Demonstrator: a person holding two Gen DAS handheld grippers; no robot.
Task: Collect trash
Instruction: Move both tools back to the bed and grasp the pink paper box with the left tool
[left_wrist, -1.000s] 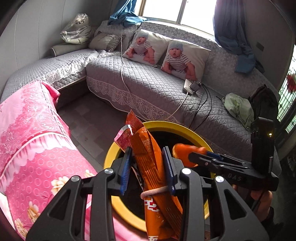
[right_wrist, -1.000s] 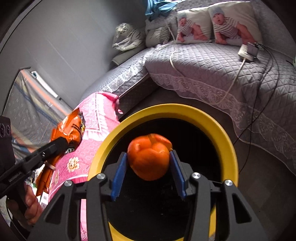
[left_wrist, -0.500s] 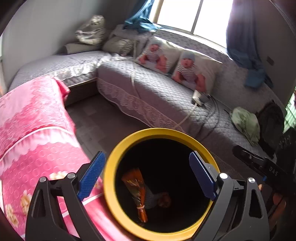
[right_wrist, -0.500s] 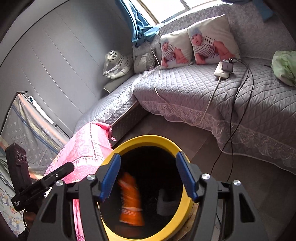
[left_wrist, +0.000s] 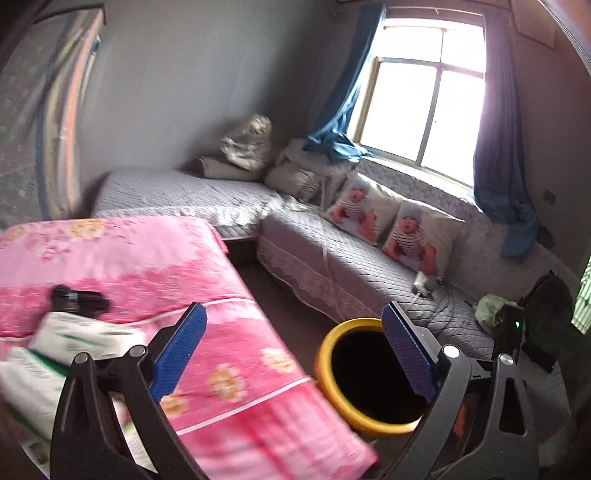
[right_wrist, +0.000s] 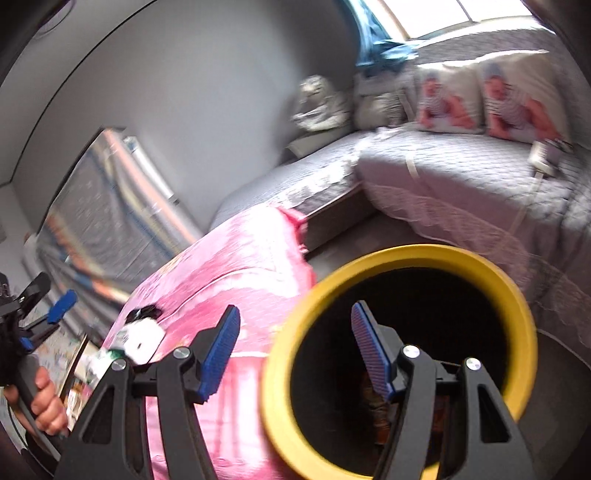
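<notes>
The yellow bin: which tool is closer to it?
Right. The right tool hangs open just above the yellow bin, one finger over its mouth. The left tool is open, higher, nearer the pink table.

Bin (left_wrist: 364, 421) between table (left_wrist: 229, 369) and sofa (left_wrist: 369, 273)

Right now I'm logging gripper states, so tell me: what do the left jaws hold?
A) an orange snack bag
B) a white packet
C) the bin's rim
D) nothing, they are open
D: the left gripper is spread wide with only the pink cloth and yellow bin behind it.
</notes>
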